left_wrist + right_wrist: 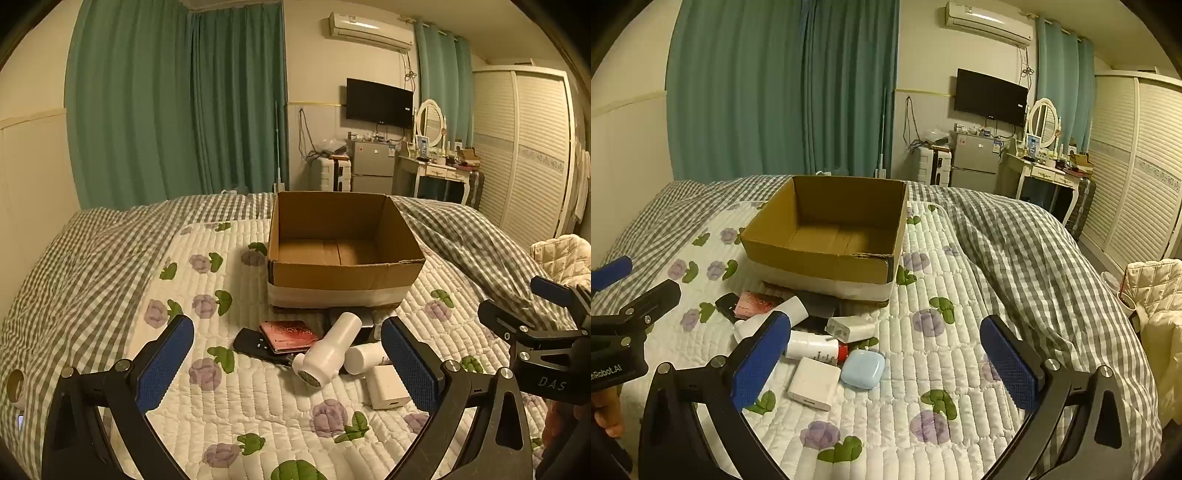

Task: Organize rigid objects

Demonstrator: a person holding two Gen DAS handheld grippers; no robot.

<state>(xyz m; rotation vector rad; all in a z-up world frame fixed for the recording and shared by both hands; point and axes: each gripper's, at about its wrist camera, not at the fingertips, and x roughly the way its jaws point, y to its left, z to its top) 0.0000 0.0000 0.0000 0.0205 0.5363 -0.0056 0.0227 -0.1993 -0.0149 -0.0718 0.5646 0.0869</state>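
An empty open cardboard box (pixel 345 275) (pixel 812 260) stands on the quilted bed. In front of it lies a pile: a white lint-shaver-like device (pixel 327 350) (pixel 768 319), a red wallet (pixel 288 336) (pixel 753 304), a black remote (pixel 251 347) (pixel 727 306), a white bottle (pixel 364 356) (pixel 812 345), a white charger (pixel 386 386) (pixel 812 382), a second white adapter (pixel 849 328) and a light blue case (pixel 863 368). My left gripper (pixel 287 371) is open and empty above the pile. My right gripper (pixel 882 362) is open and empty to the pile's right.
The bed has a white floral quilt (pixel 258 406) and a grey checked duvet (pixel 1015 251) bunched on the right. Beyond the bed are green curtains, a small fridge (pixel 371 166), a dressing table (pixel 439 170) and a wardrobe. A cream jacket (pixel 1152 295) lies at the right.
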